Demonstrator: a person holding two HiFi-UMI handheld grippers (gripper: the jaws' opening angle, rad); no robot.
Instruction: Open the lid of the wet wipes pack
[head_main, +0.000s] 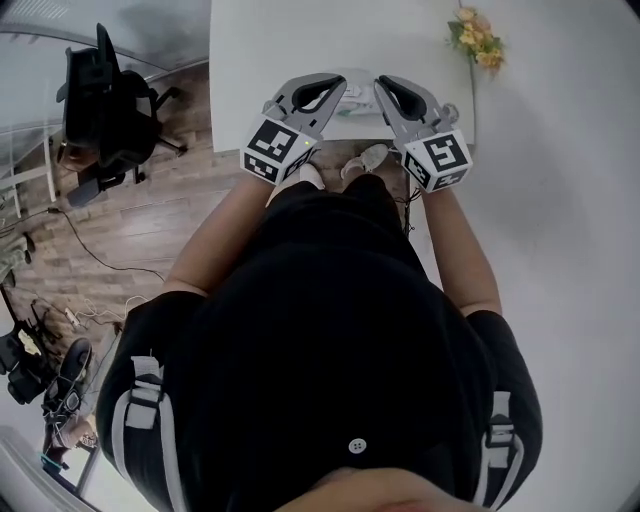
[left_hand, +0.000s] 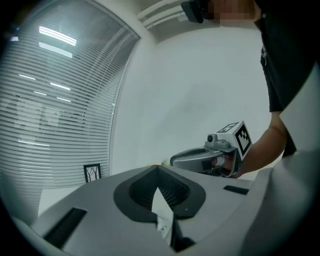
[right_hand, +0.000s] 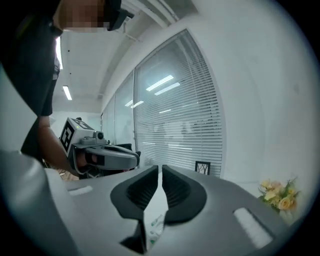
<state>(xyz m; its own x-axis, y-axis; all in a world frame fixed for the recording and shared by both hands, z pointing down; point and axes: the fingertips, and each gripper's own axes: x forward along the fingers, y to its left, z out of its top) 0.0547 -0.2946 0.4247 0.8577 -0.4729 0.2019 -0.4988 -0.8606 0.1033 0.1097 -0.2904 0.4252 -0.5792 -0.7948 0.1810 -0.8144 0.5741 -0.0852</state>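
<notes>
From the head view the wet wipes pack (head_main: 352, 120) shows as a pale strip on the white table (head_main: 300, 40), between and below both raised grippers and mostly hidden by them. My left gripper (head_main: 336, 88) is held up over the table's near edge, its pads (left_hand: 172, 192) meeting with nothing between them. My right gripper (head_main: 384, 86) hangs beside it at the same height, with only a thin slit left between its pads (right_hand: 142, 190) and nothing in it. Printed white shows below through each gap. Each gripper view shows the other gripper alongside.
Yellow flowers (head_main: 478, 40) stand at the table's far right. A black office chair (head_main: 110, 100) and cables lie on the wooden floor to the left. A small picture frame (right_hand: 202, 168) stands before the window blinds.
</notes>
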